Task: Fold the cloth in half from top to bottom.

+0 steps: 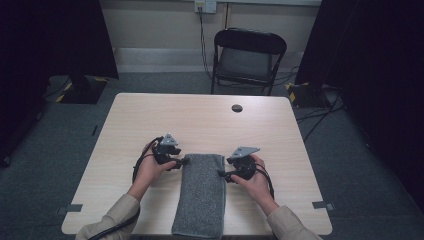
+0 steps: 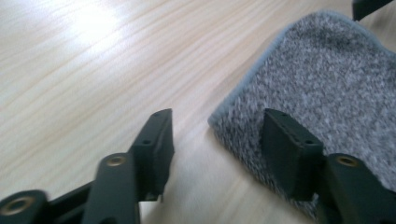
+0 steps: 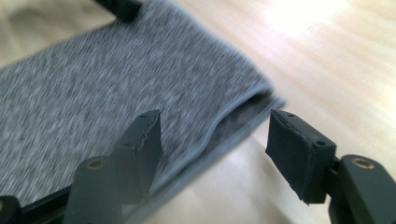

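Observation:
A grey towel (image 1: 202,195), folded into a long strip, lies on the light wooden table (image 1: 150,120) and reaches its near edge. My left gripper (image 1: 184,161) is at the towel's far left corner. In the left gripper view the left gripper (image 2: 217,140) stands open; the towel (image 2: 327,84) corner lies between its jaws, one jaw over the cloth, one over bare wood. My right gripper (image 1: 221,173) is at the far right corner. In the right gripper view the right gripper (image 3: 215,140) is open around the towel's (image 3: 116,79) folded layered edge, pads not pressing.
A black folding chair (image 1: 247,57) stands beyond the table's far edge. A round cable hole (image 1: 237,108) sits in the far part of the tabletop. Dark curtains and stands flank the table on both sides.

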Available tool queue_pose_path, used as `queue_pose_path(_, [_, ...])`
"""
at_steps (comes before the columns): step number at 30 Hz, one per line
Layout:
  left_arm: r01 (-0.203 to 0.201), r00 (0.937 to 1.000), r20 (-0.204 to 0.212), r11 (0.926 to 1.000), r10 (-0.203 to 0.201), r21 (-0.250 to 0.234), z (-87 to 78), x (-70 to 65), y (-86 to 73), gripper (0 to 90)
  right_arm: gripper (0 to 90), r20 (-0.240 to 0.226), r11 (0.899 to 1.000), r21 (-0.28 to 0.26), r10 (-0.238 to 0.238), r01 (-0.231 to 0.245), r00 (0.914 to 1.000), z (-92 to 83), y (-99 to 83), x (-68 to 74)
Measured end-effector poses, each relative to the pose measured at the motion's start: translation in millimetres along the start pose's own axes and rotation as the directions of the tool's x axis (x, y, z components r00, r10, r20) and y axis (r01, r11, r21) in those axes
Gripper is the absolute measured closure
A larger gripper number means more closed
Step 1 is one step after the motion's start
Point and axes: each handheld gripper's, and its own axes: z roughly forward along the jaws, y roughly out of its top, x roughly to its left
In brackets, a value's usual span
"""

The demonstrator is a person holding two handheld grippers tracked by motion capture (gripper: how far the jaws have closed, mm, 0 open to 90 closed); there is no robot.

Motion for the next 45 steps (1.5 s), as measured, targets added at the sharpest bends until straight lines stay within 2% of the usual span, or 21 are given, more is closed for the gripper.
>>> queue_pose_path(4, [-0.016,0.9998,0.011,0.9993,0.016,0.034,8.0,0.2,2.7,52.0,39.7,0.023,1.0,0.004,0.008,-0.008,0.9997,6.9,6.6,-8.9])
queue_pose_path(5, [-0.031,0.9995,0.013,0.999,0.031,0.033,8.8,-0.2,3.4,53.0,40.1,0.029,1.0,0.002,0.012,-0.012,0.9995,8.4,7.4,-10.7])
queue_pose_path(8, [-0.047,0.9986,0.027,0.9981,0.046,0.04,9.3,-1.3,4.6,58.4,41.9,0.027,0.999,-0.007,0.053,-0.053,0.9982,12.9,9.1,-16.4])
queue_pose_path(11, [-0.054,0.9981,0.034,0.9977,0.052,0.043,8.8,-2.1,4.5,61.9,48.1,0.029,0.999,0.013,0.038,-0.039,0.9988,17.1,10.4,-16.1])
queue_pose_path(13, [-0.053,0.998,0.036,0.9977,0.052,0.041,8.7,-2.1,4.2,63.6,52.1,0.045,0.999,0.045,-0.004,0.002,0.999,19.8,9.6,-11.7])
queue_pose_path(14, [-0.053,0.9978,0.043,0.9977,0.051,0.041,8.6,-2.5,4.3,65.0,56.9,0.051,0.999,0.038,-0.017,0.015,0.9986,20.0,9.2,-9.5])
queue_pose_path(17, [-0.06,0.9968,0.056,0.9965,0.057,0.058,8.1,-6.9,5.9,75.6,65.0,0.046,0.999,0.039,-0.006,0.005,0.9989,19.0,8.9,-6.4])
queue_pose_path(18, [-0.068,0.9963,0.056,0.9955,0.065,0.066,7.8,-9.1,7.0,78.1,72.9,0.036,0.999,0.041,-0.003,0.002,0.9993,18.6,8.9,-5.2])
queue_pose_path(19, [-0.086,0.995,0.056,0.9937,0.082,0.072,7.4,-11.2,8.0,78.6,77.4,0.023,0.999,0.049,-0.003,0.002,0.9997,18.0,9.3,-3.4])
queue_pose_path(21, [-0.097,0.9937,0.064,0.9925,0.092,0.074,5.7,-13.1,10.3,81.2,82.2,0.018,0.998,0.064,-0.013,0.012,0.9997,16.9,10.5,-0.1])
queue_pose_path(24, [-0.079,0.9934,0.085,0.9963,0.076,0.032,2.3,-11.5,14.8,84.3,84.6,0.0,0.998,0.06,-0.006,0.006,1.0,15.9,11.3,-0.4])
queue_pose_path(27, [-0.083,0.9916,0.1,0.9965,0.082,0.008,-0.2,-9.0,22.4,84.7,84.9,-0.013,0.999,0.034,0.028,-0.027,0.9995,13.2,14.0,-5.0])
queue_pose_path(30, [-0.071,0.9909,0.112,0.997,0.074,-0.03,-2.3,-3.9,34.5,84.7,84.9,-0.012,0.999,0.006,0.042,-0.042,0.999,10.1,21.2,-11.7])
queue_pose_path(34, [-0.036,0.9948,0.092,0.9965,0.043,-0.075,-6.8,7.4,52.7,84.7,84.8,0.0,0.999,-0.025,0.036,-0.036,0.9994,5.5,37.3,-24.7])
queue_pose_path(37, [-0.036,0.9958,0.08,0.9933,0.045,-0.11,-14.5,14.7,68.3,84.7,84.8,0.005,0.997,-0.061,0.05,-0.05,0.9987,-0.7,52.4,-35.6])
queue_pose_path(39, [-0.047,0.9953,0.078,0.9902,0.058,-0.132,-21.2,15.9,78.4,84.7,84.8,0.009,0.995,-0.089,0.044,-0.043,0.999,-6.6,63.1,-41.1])
queue_pose_path(42, [-0.065,0.9939,0.078,0.9851,0.078,-0.159,-31.7,13.4,89.7,84.7,84.8,0.018,0.992,-0.119,0.033,-0.03,0.9993,-17.4,76.2,-45.4])
queue_pose_path(45, [-0.08,0.9918,0.085,0.9824,0.095,-0.169,-37.8,7.1,92.6,84.6,83.9,0.022,0.991,-0.132,0.021,-0.018,0.9995,-24.9,79.9,-43.3])
